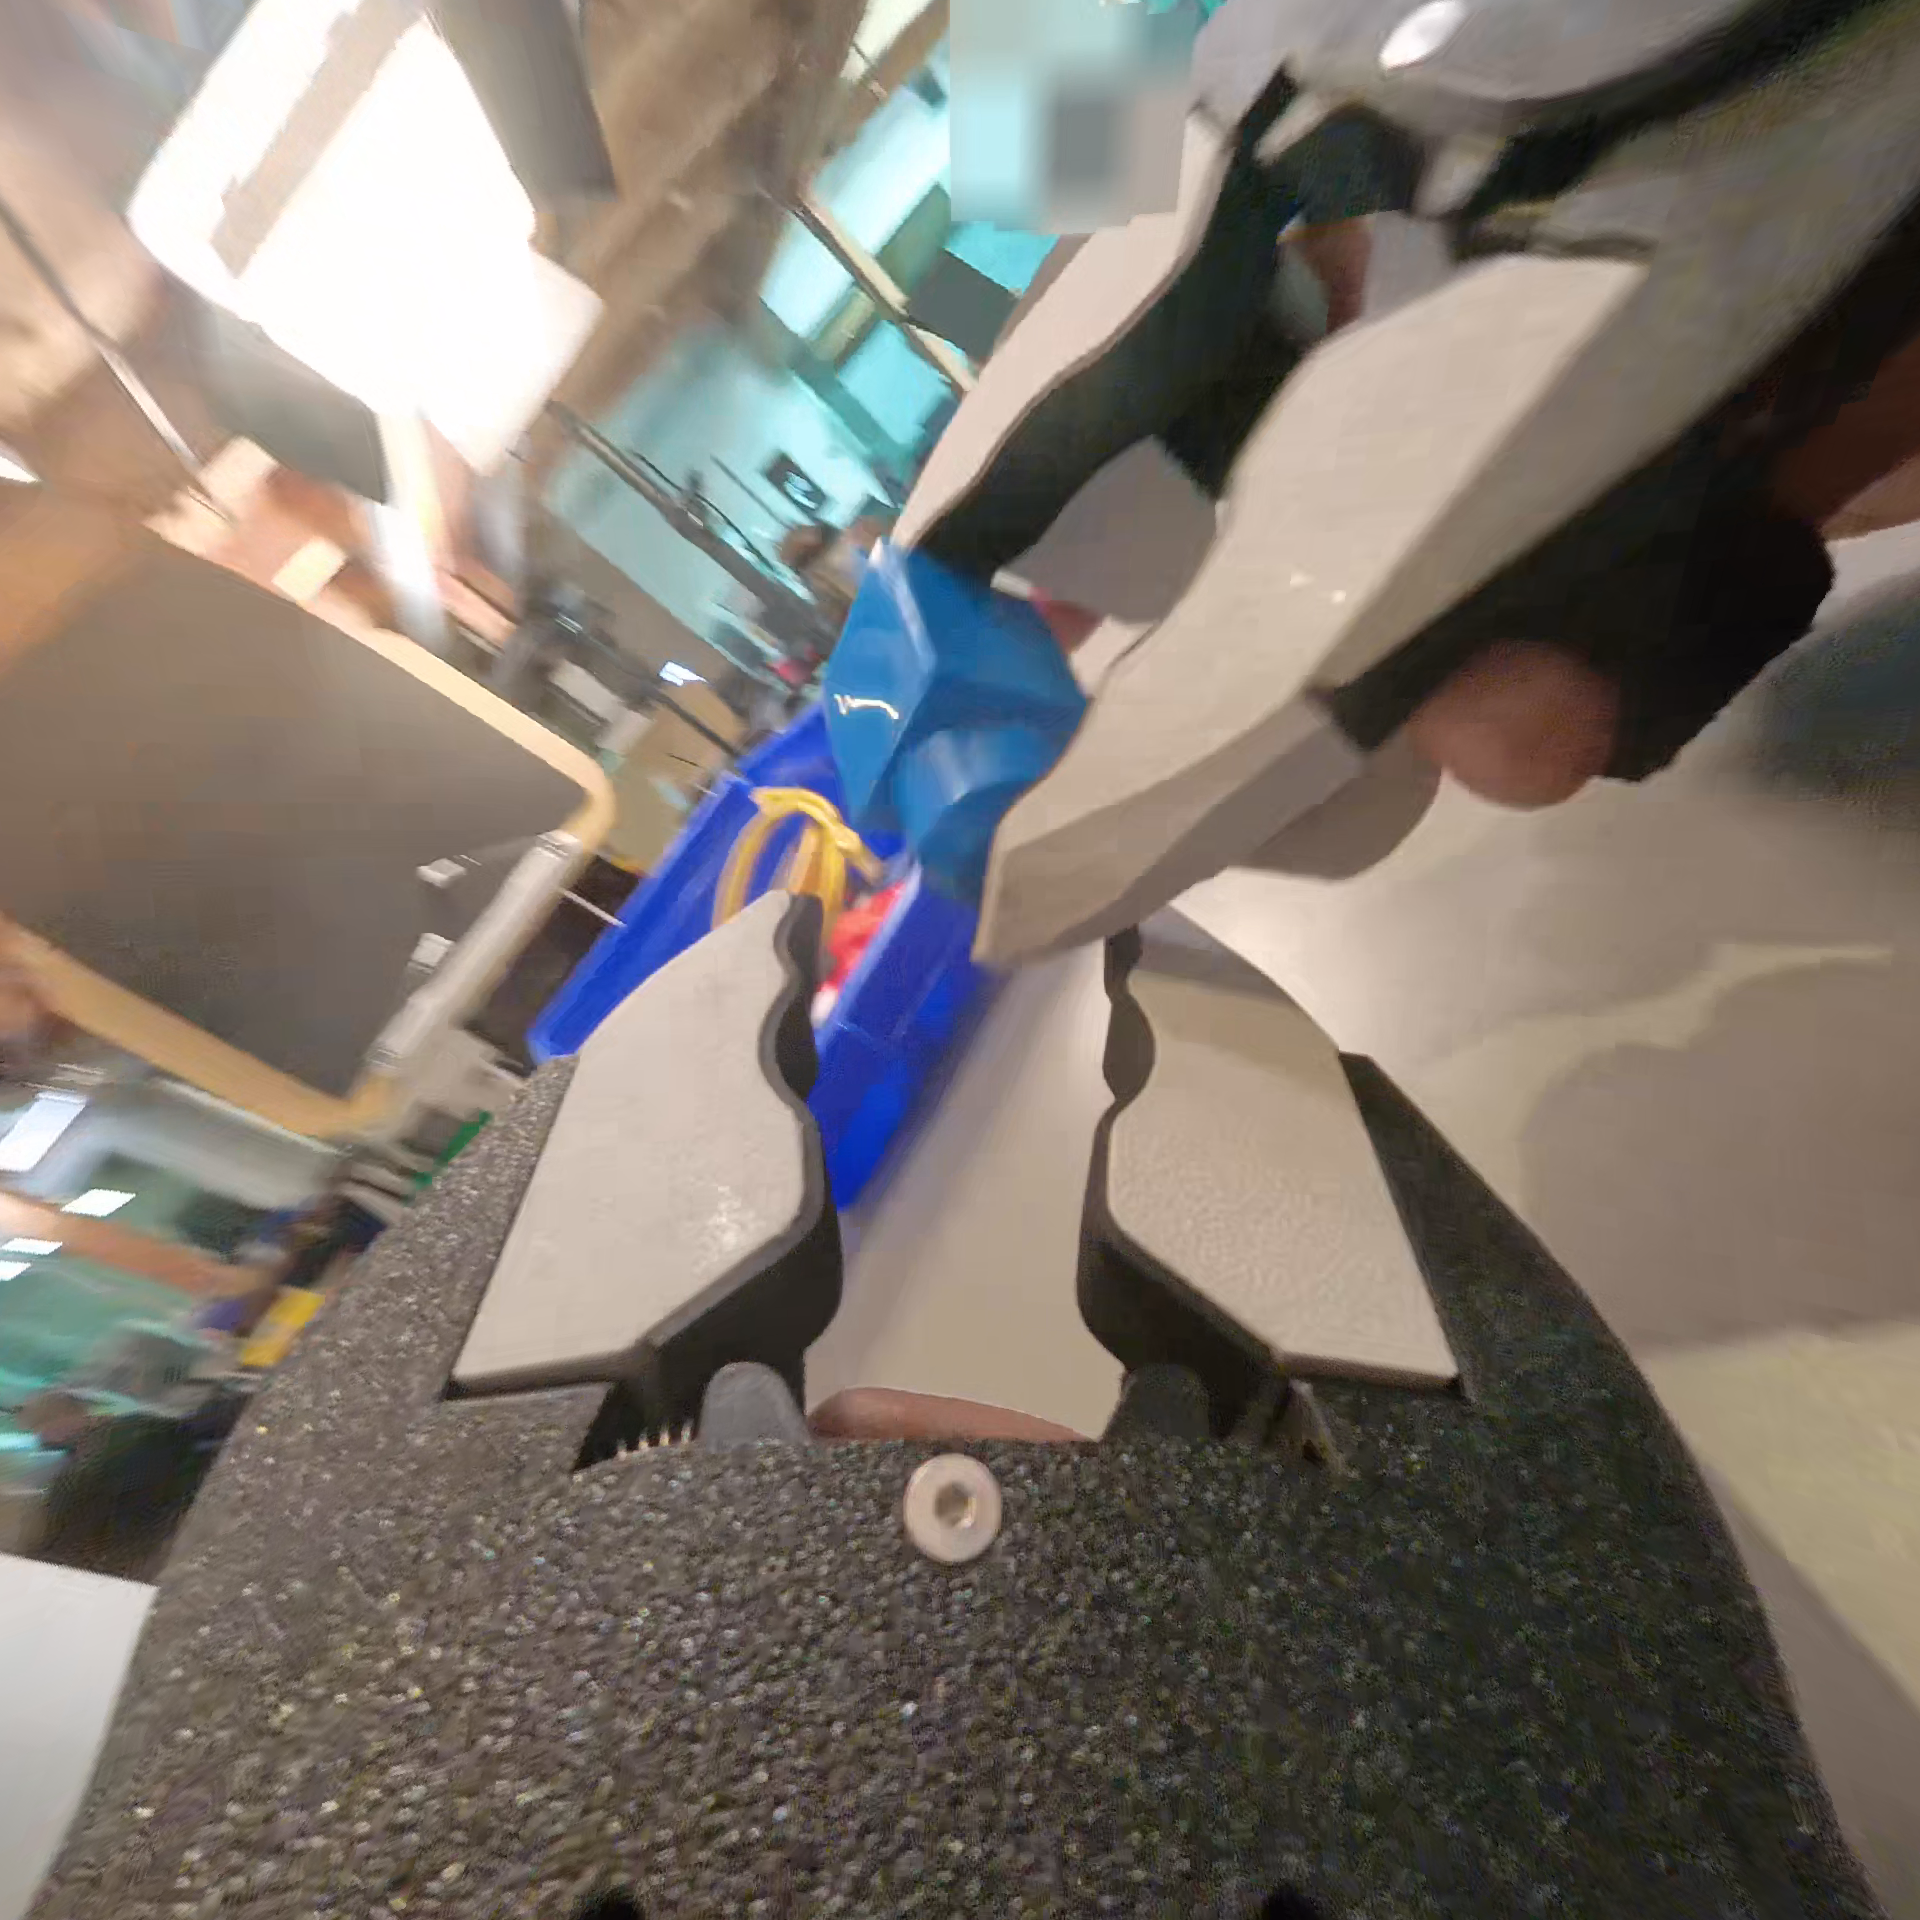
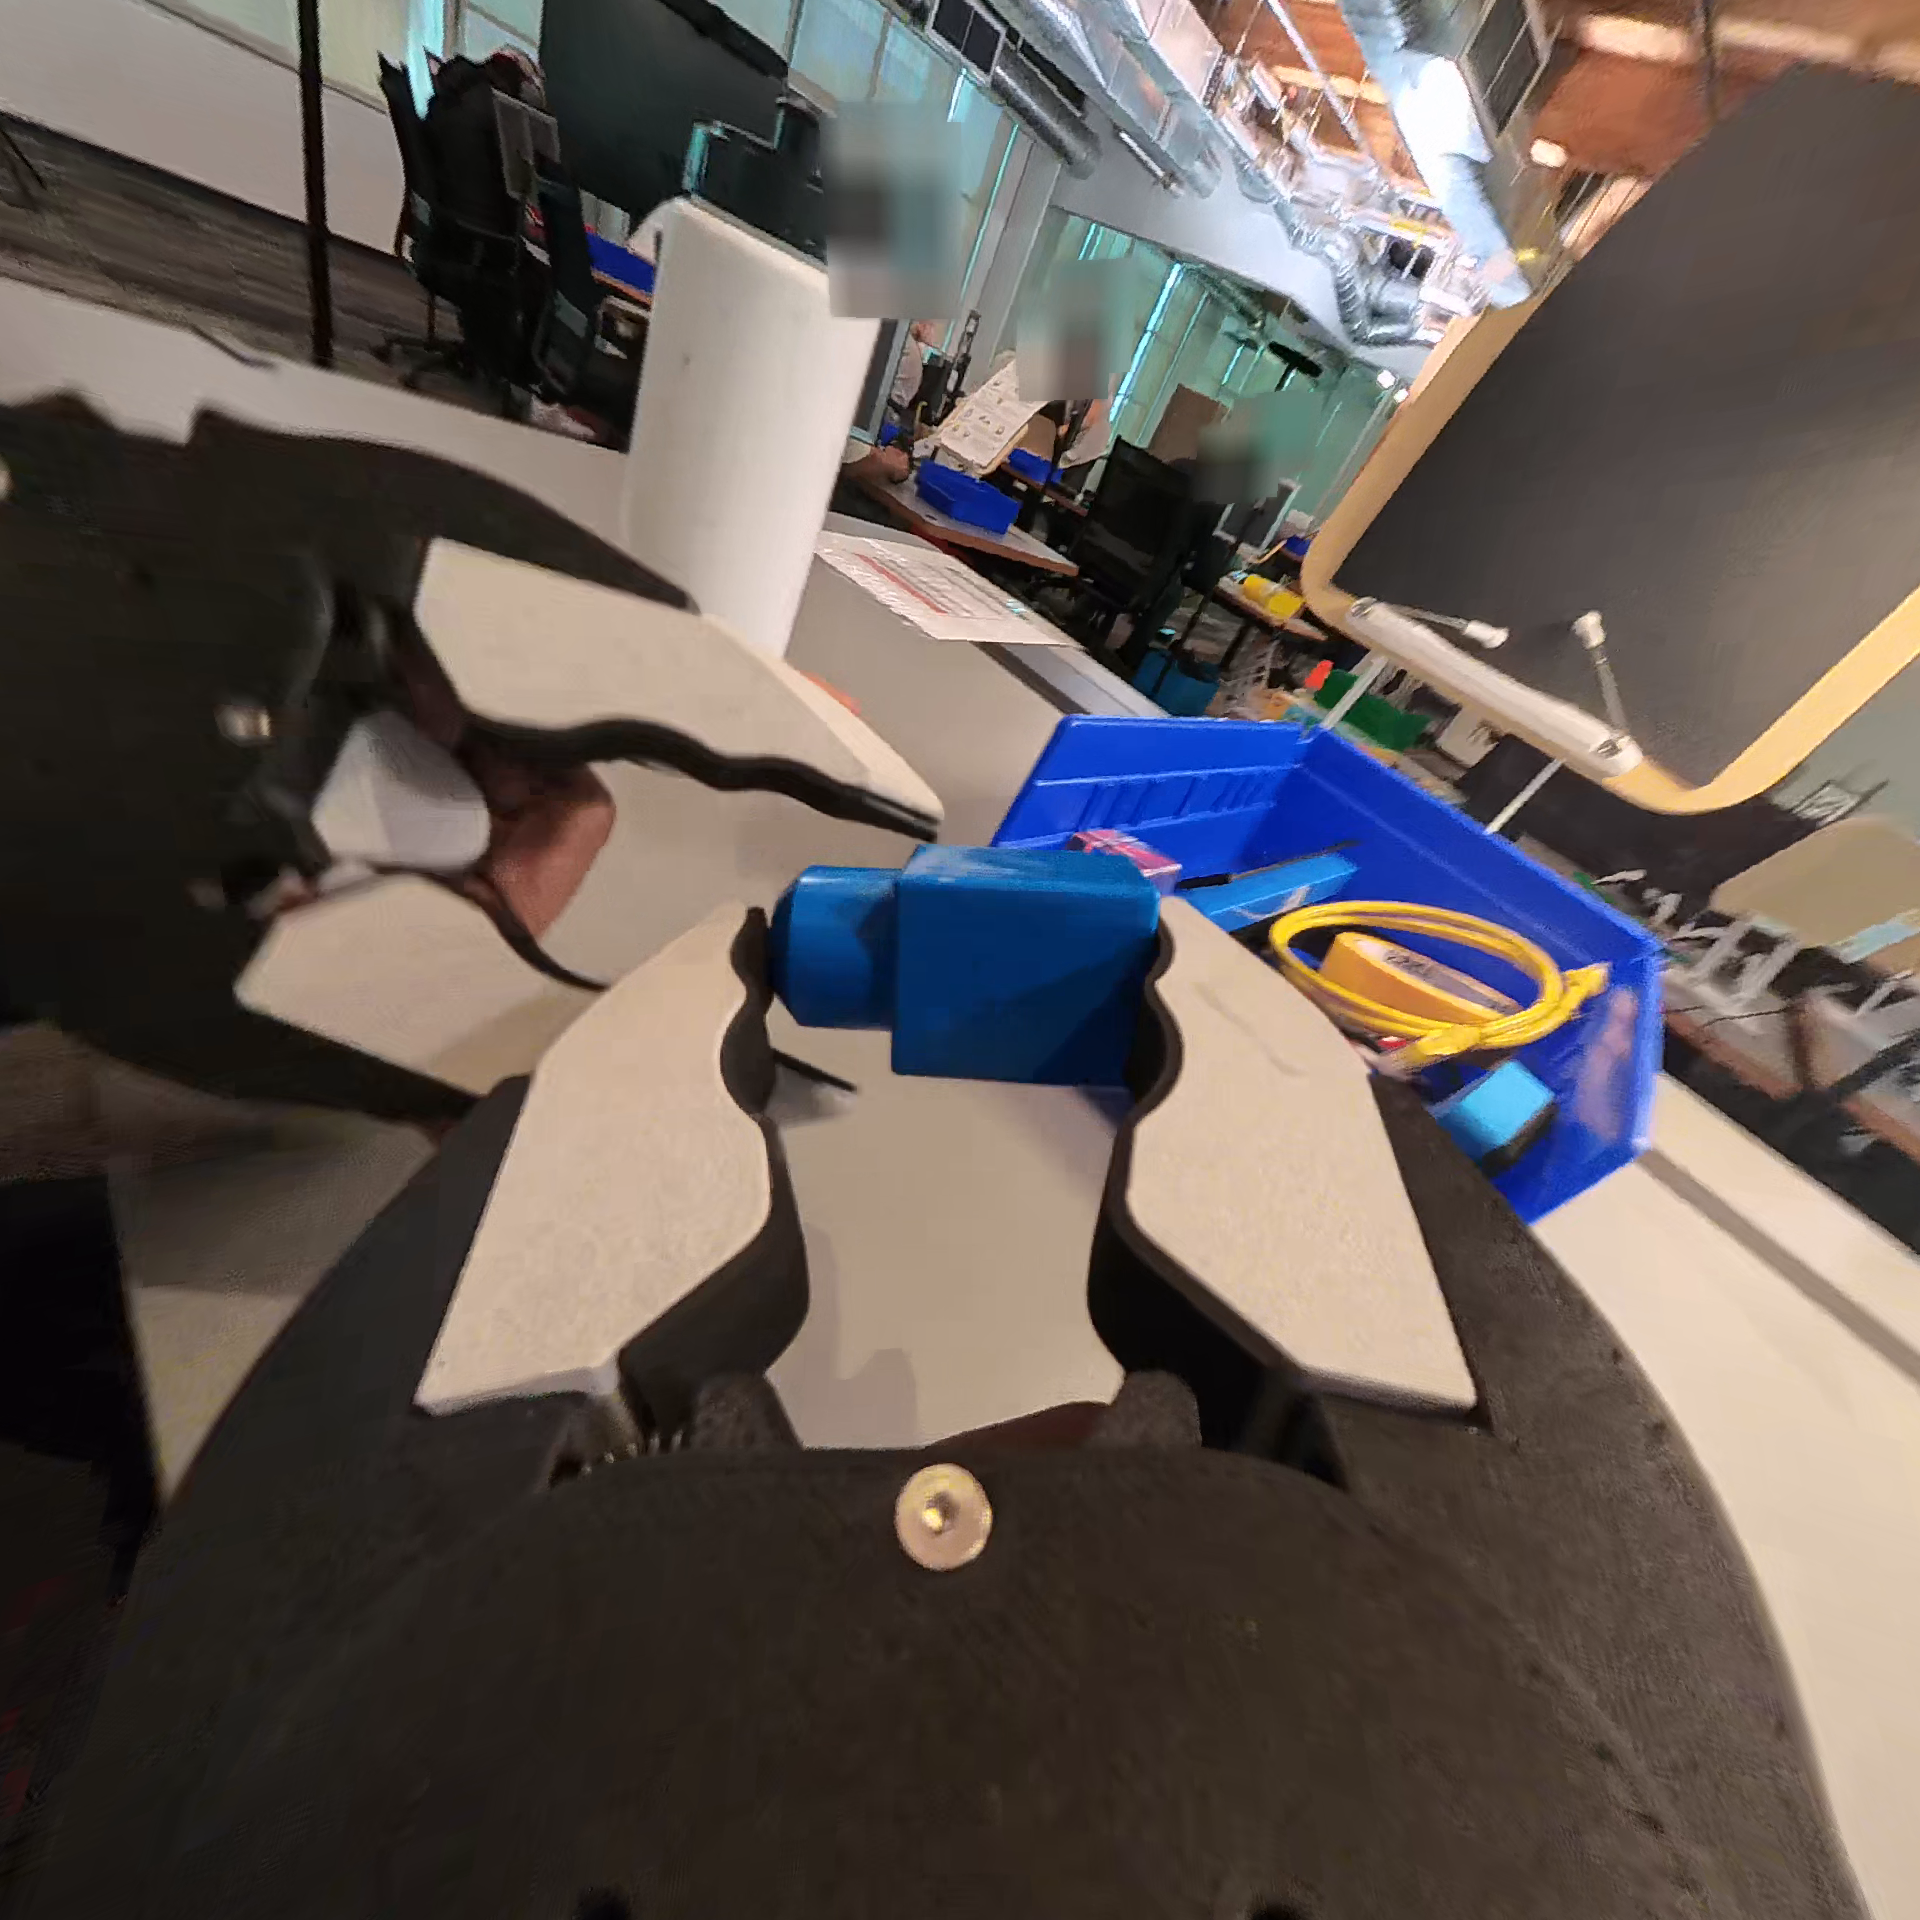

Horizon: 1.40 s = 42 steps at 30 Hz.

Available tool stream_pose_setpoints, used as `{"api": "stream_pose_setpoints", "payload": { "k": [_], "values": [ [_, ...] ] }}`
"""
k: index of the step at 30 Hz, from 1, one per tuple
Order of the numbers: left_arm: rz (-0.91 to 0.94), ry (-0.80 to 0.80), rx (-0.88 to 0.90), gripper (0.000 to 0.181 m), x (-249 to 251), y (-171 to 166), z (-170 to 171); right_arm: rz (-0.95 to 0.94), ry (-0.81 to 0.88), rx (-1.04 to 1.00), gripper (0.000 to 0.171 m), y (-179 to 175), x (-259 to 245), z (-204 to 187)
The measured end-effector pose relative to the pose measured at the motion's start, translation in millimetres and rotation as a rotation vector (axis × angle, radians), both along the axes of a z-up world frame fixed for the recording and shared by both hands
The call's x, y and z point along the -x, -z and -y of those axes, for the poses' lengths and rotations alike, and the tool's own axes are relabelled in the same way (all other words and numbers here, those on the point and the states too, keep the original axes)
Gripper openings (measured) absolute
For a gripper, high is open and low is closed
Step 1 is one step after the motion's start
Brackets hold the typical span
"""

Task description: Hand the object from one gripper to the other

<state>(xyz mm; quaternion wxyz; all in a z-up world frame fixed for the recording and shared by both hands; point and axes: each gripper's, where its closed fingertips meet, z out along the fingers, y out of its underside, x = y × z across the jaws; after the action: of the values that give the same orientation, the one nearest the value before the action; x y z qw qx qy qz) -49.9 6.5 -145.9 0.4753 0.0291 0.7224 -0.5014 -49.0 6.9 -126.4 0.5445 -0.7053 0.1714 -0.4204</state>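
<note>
Right hand-held gripper (image 2: 956,935) around glossy blue block-and-cylinder object (image 2: 997,971)

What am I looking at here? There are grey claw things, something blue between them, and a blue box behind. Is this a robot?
No robot: a person holds a hand-operated gripper in each hand, and each gripper carries a camera looking forward along its two grey fingers. So you get two pictures of one moment.

The right wrist view looks along the right gripper, which is shut on a blue block with a round stub at one end. The other claw at the left of that picture is the left gripper, open and empty, close to the block.

The left wrist view looks along that left gripper, with the right one coming in from the top holding the same block.

Behind, on the pale table, sits a blue bin holding a coiled yellow cable and other small items.
</note>
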Motion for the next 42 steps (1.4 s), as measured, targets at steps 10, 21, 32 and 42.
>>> {"api": "stream_pose_setpoints", "payload": {
  "k": [10, 21, 32, 42],
  "values": [
    [-0.748, 0.285, 0.298, 0.058, 25, -16, -22, 0.447, 0.102, 0.457, 0.068, 9, 7, -11],
    [-0.713, 0.28, 0.19, 0.037, 34, 9, 7, 0.654, 0.014, 0.642, 0.067, 23, 26, -32],
    [-0.887, 0.599, 1.001, 0.037, 25, -73, -16, 0.564, 0.046, 0.195, 0.061, -29, 35, -17],
    [-1.198, 0.871, 1.55, 0.036, 19, -75, -25, 0.427, -0.05, -0.012, 0.057, -37, 41, -19]
  ]
}}
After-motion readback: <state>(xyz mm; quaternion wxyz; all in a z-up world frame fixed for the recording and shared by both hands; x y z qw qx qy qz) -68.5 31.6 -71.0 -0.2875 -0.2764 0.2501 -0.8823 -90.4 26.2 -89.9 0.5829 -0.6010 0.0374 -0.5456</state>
